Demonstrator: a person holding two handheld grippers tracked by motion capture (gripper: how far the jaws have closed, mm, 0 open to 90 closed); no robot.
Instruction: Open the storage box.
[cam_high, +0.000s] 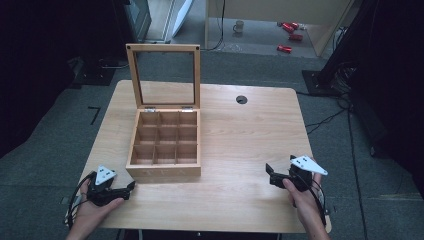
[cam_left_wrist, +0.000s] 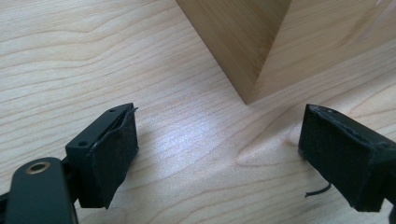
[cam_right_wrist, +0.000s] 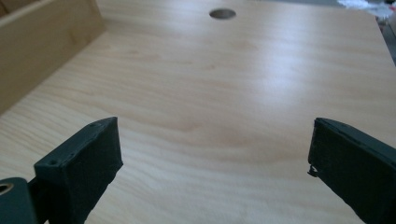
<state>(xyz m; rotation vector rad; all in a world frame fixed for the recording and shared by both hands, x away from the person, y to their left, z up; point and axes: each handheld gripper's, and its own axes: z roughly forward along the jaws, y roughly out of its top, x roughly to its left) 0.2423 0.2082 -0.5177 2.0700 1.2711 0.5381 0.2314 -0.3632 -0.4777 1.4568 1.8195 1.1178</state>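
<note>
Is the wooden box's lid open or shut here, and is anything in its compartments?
Open: the wooden box has its glass-paned lid standing upright on the rear hinges. All nine compartments look empty.

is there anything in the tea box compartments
No, in the high view all nine compartments of the open tea box show bare wood.

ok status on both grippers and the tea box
Left gripper open, empty, at the box's near-left corner. Right gripper open, empty, over bare table. Tea box lid up, compartments empty. Nothing in the way.
</note>
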